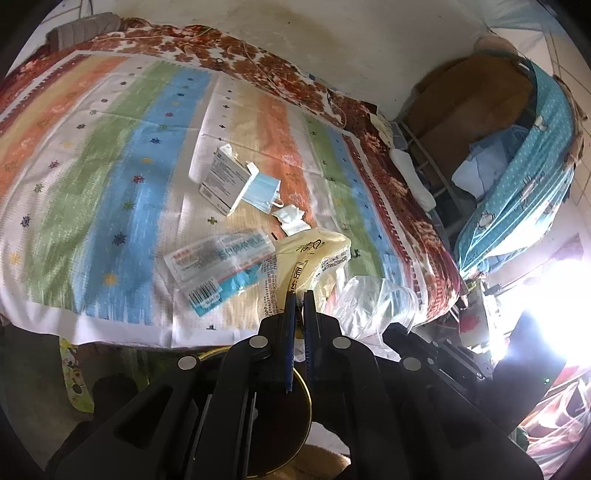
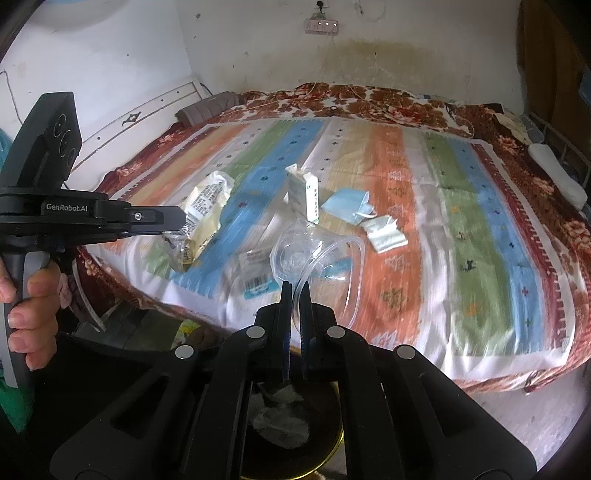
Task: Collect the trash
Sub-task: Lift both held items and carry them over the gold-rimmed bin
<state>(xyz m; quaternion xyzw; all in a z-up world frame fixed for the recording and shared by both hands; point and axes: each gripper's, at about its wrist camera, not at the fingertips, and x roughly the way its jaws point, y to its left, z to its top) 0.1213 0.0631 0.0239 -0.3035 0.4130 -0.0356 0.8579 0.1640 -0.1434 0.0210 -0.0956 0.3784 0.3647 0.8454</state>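
My left gripper [image 1: 300, 292] is shut on a yellow snack bag [image 1: 310, 258], held above the bed's near edge; the bag also shows in the right wrist view [image 2: 207, 210]. My right gripper [image 2: 294, 285] is shut on the rim of a clear plastic cup [image 2: 317, 258], which also shows in the left wrist view [image 1: 373, 299]. On the striped bedspread [image 2: 480, 221] lie a white carton [image 2: 303, 195], a blue face mask [image 2: 347, 205], crumpled tissue [image 2: 386, 234] and a clear printed wrapper [image 1: 221, 266]. A round bin [image 2: 295, 424] with gold rim sits below both grippers.
A grey pillow [image 2: 207, 107] lies at the bed's far end by the wall. A power strip [image 2: 320, 25] hangs on the wall. Cardboard and blue cloth [image 1: 517, 166] crowd the bed's right side. Bright window glare [image 1: 554, 306] washes out the right.
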